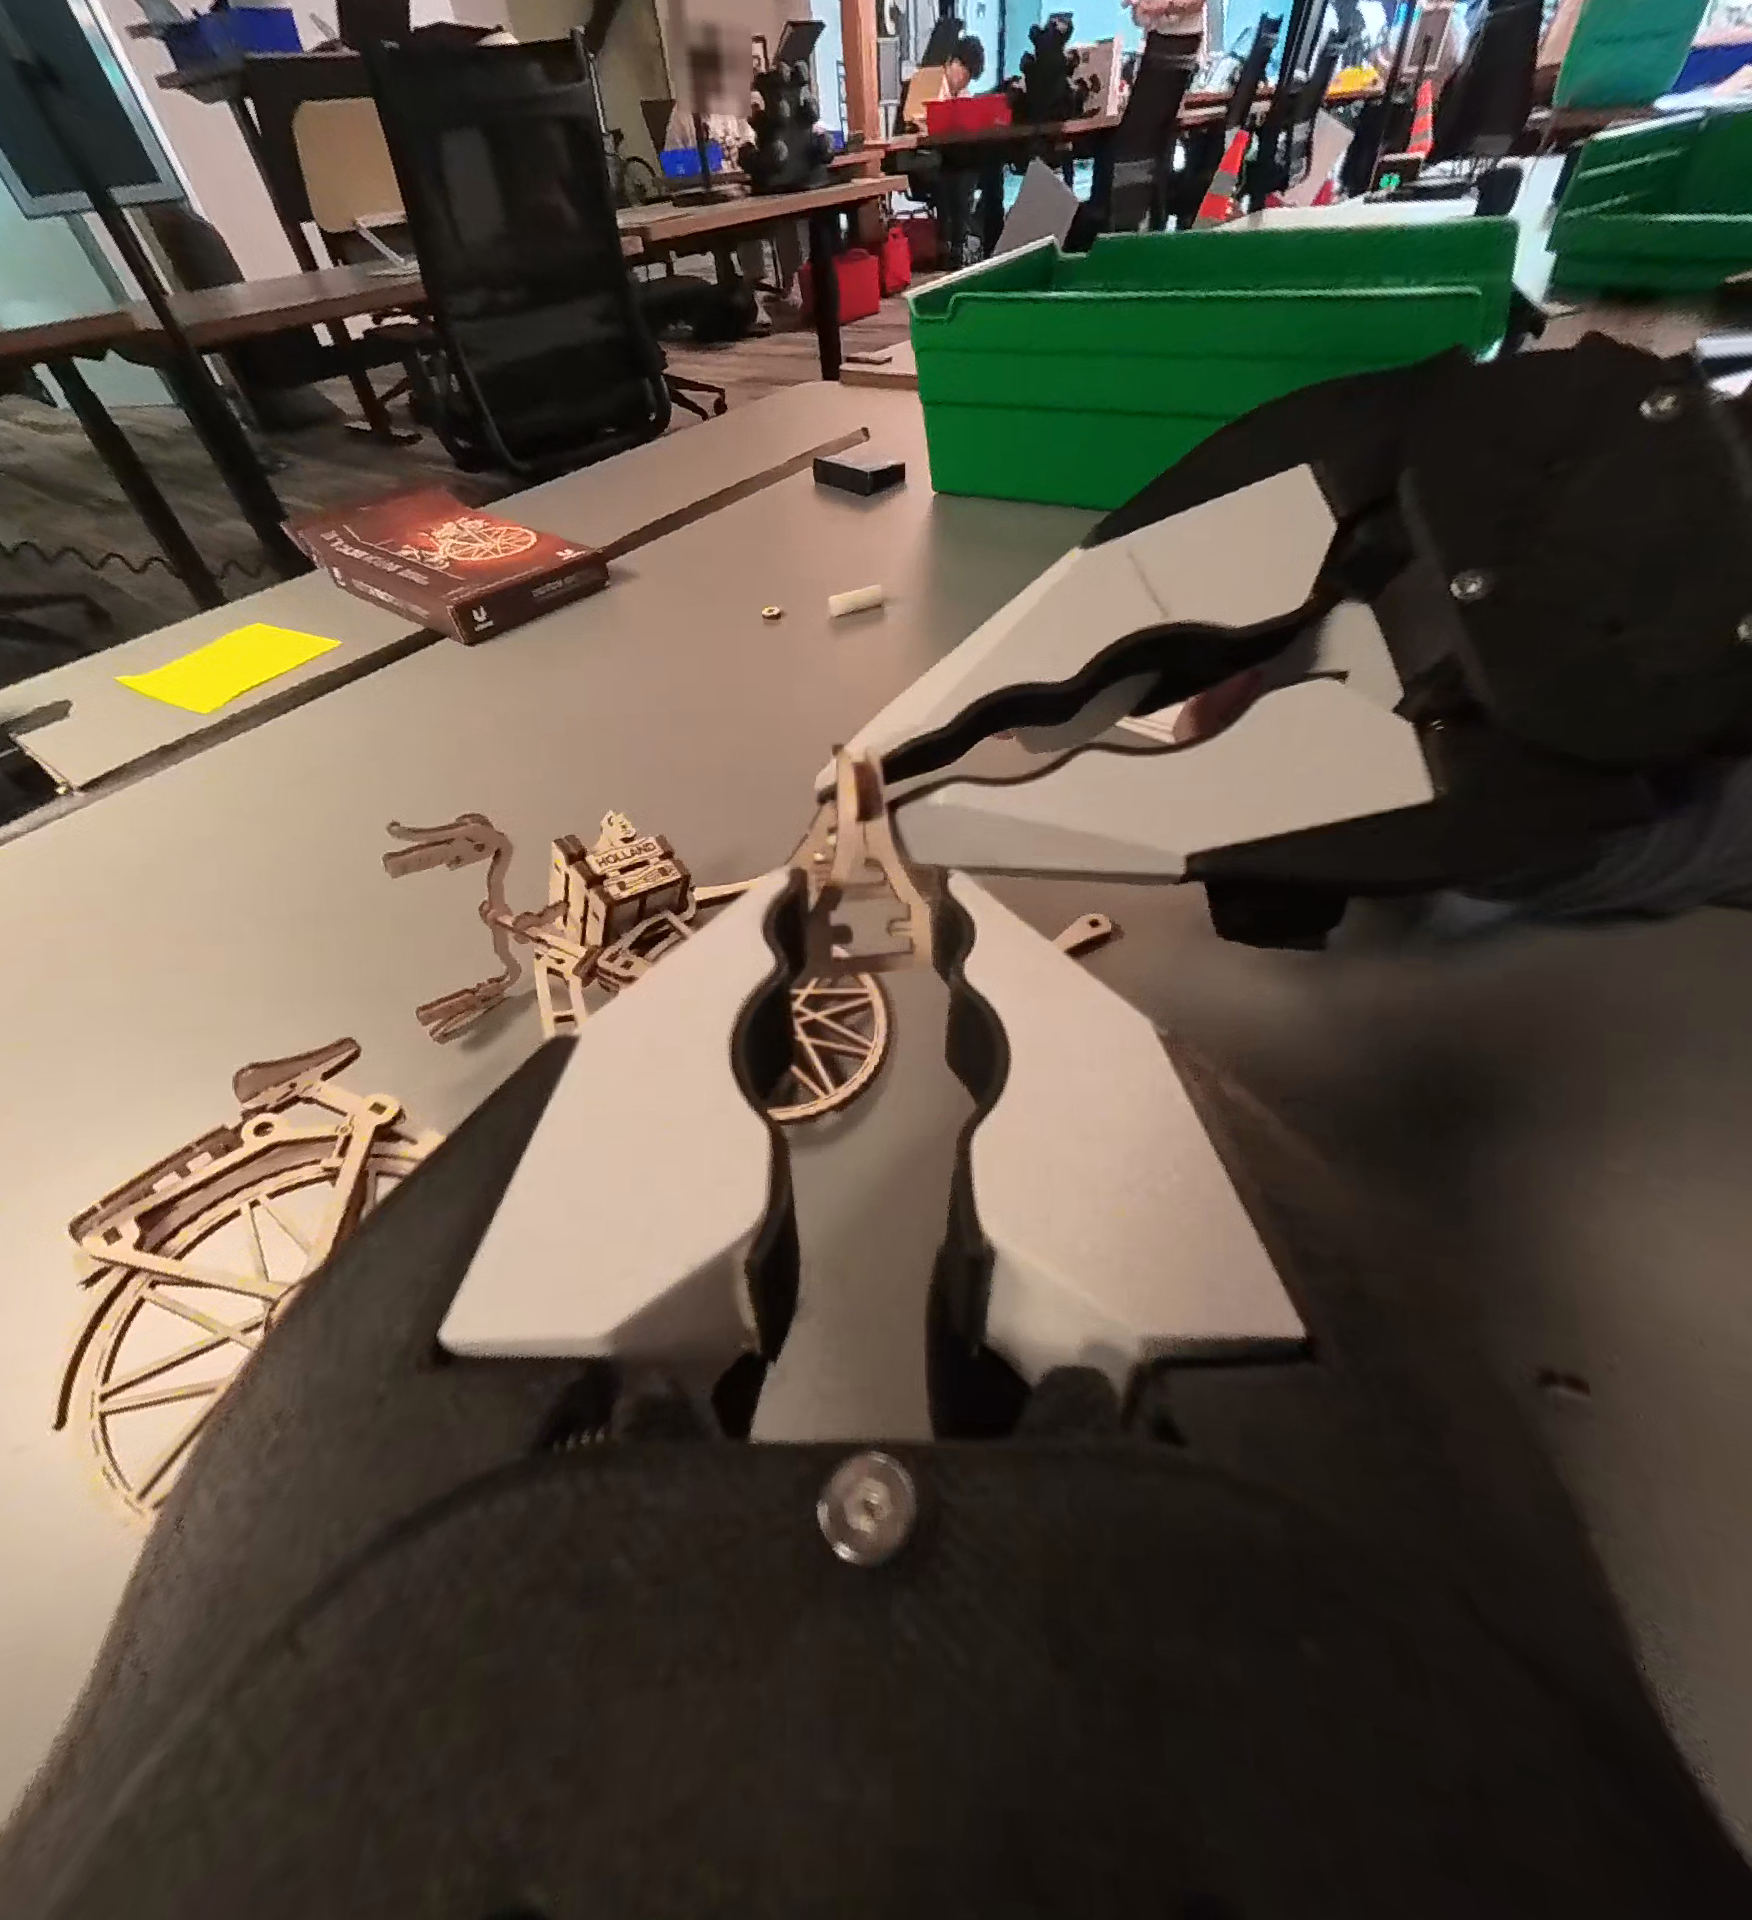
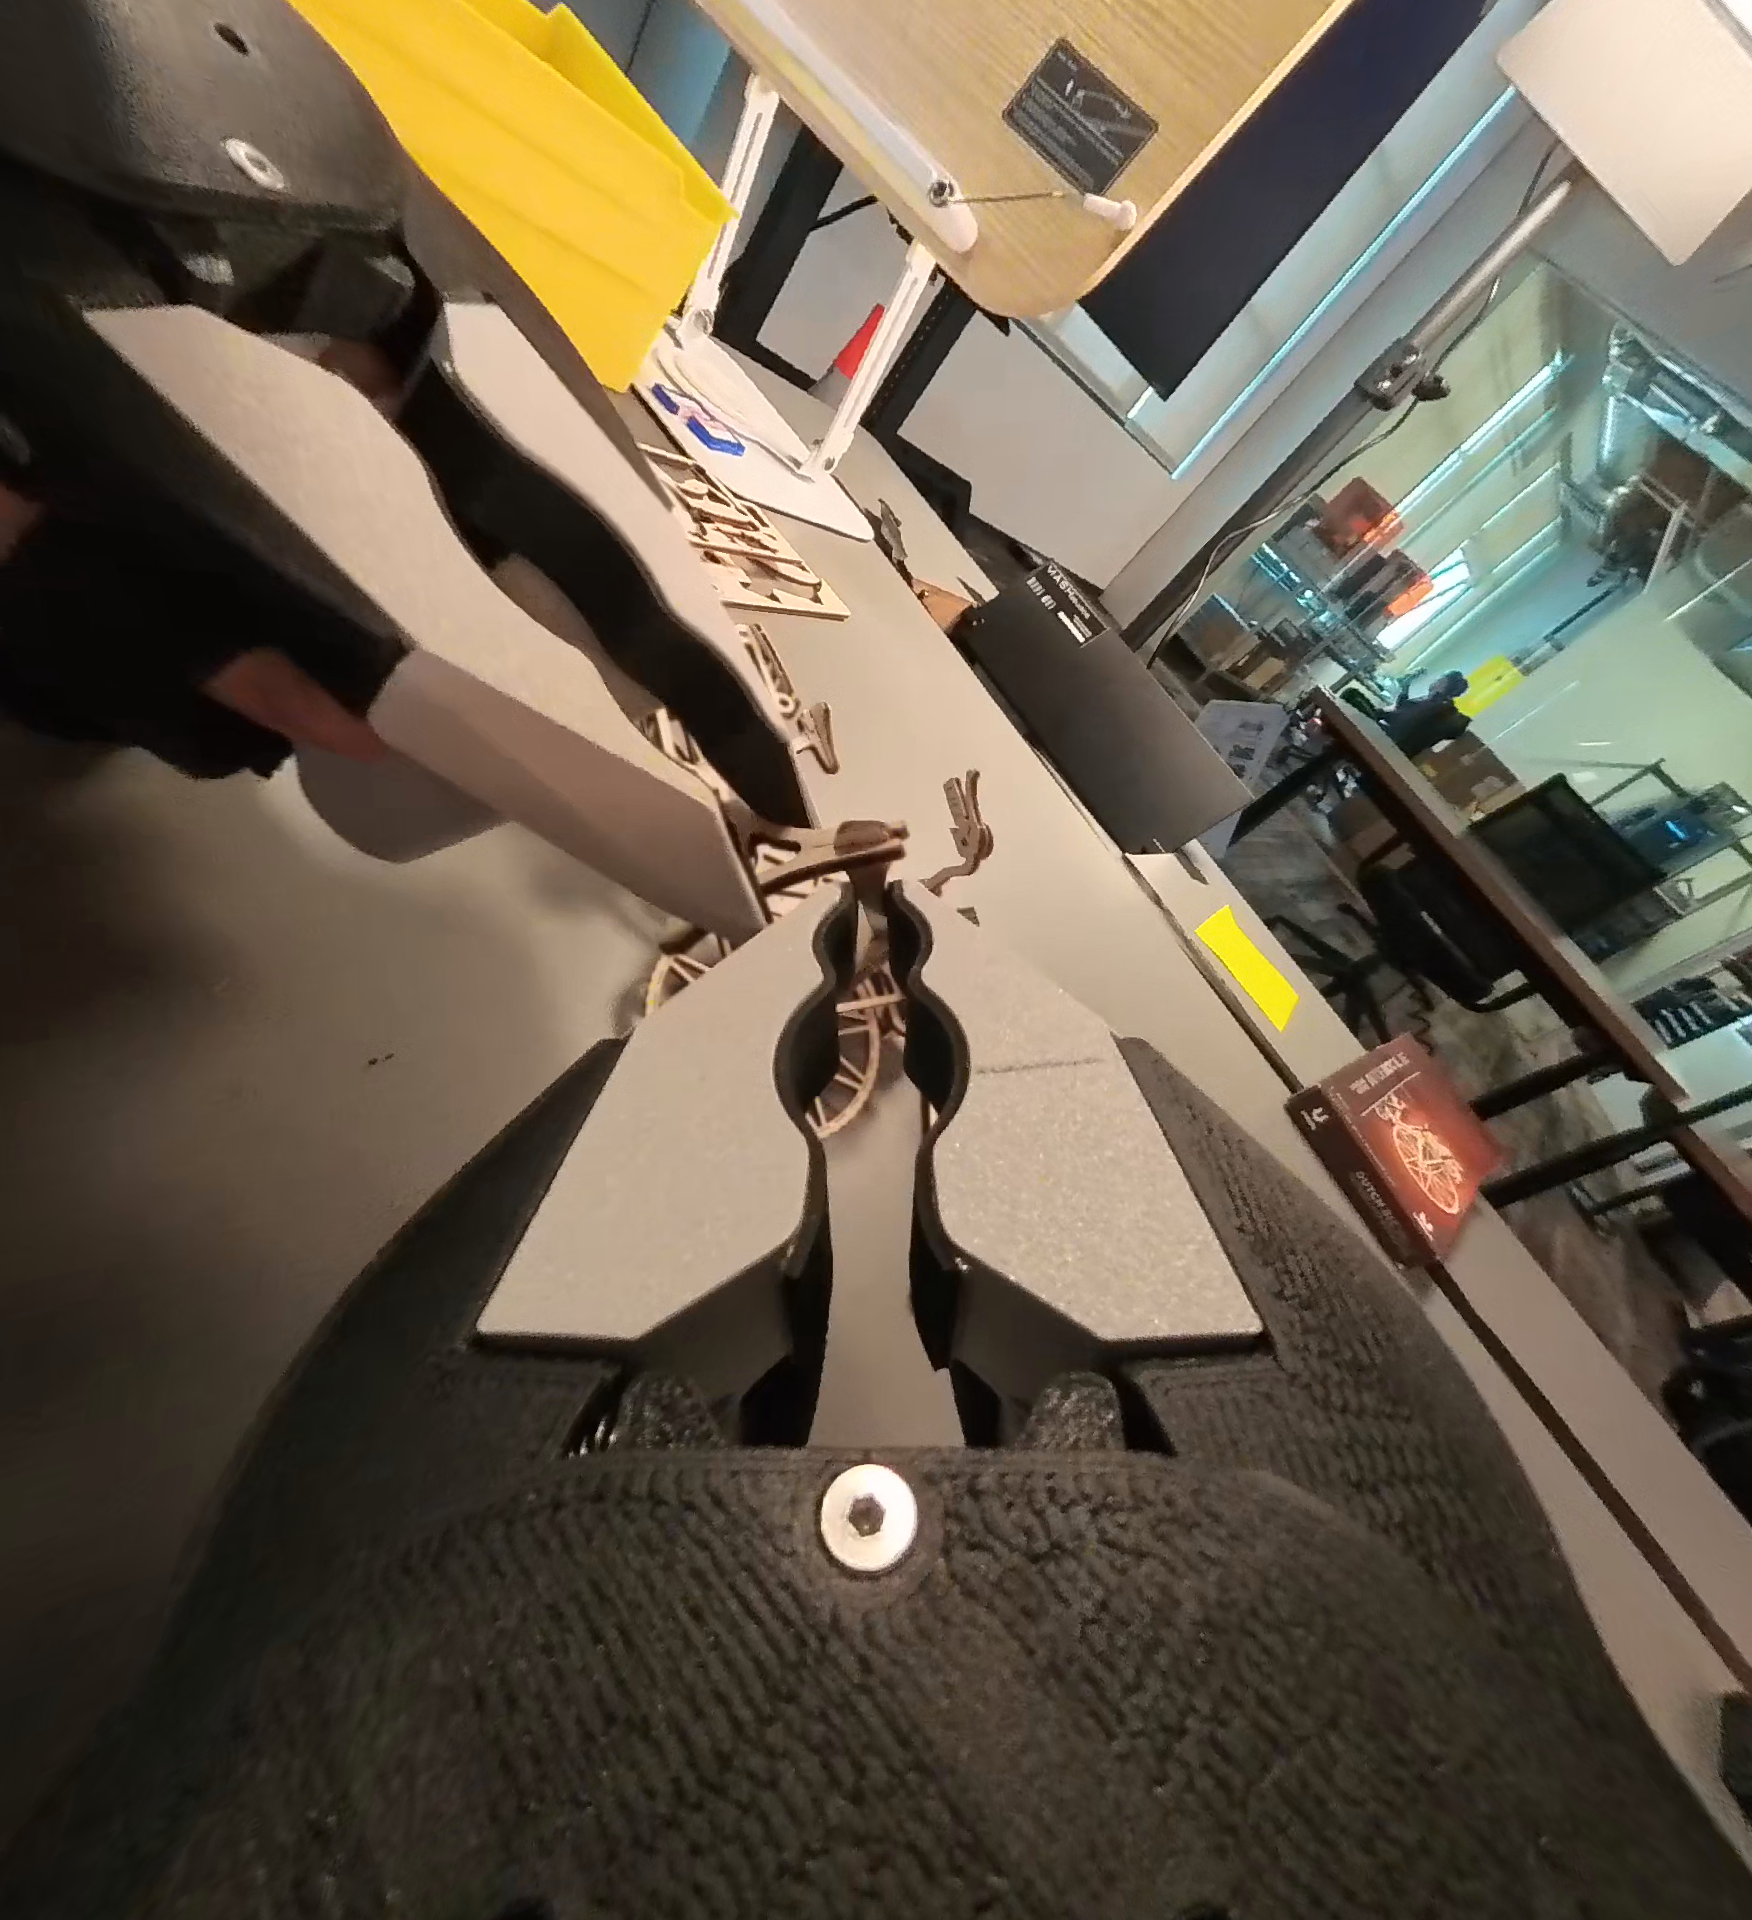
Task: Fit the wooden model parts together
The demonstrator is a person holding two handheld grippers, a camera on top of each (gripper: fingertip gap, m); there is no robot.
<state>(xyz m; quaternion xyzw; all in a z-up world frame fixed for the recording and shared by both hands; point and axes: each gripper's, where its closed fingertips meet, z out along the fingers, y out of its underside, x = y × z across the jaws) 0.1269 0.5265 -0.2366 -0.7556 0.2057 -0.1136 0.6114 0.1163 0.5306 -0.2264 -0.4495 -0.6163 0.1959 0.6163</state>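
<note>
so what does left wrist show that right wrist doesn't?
Only left wrist: green bins, the loose mudguard-and-wheel assembly, a small black block, a white peg.
Only right wrist: yellow bin, cut-out wooden sheet, black folder-like stand.
Both: the kit box, yellow sticky note, handlebar piece, and the left gripper and right gripper both closed on the front wheel and fork assembly.

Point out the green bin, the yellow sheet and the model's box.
green bin (image 1: 1163, 416), left wrist view, on its front wall.
yellow sheet (image 1: 228, 665), left wrist view, at its middle.
model's box (image 1: 446, 556), left wrist view, on its printed top face.
</note>
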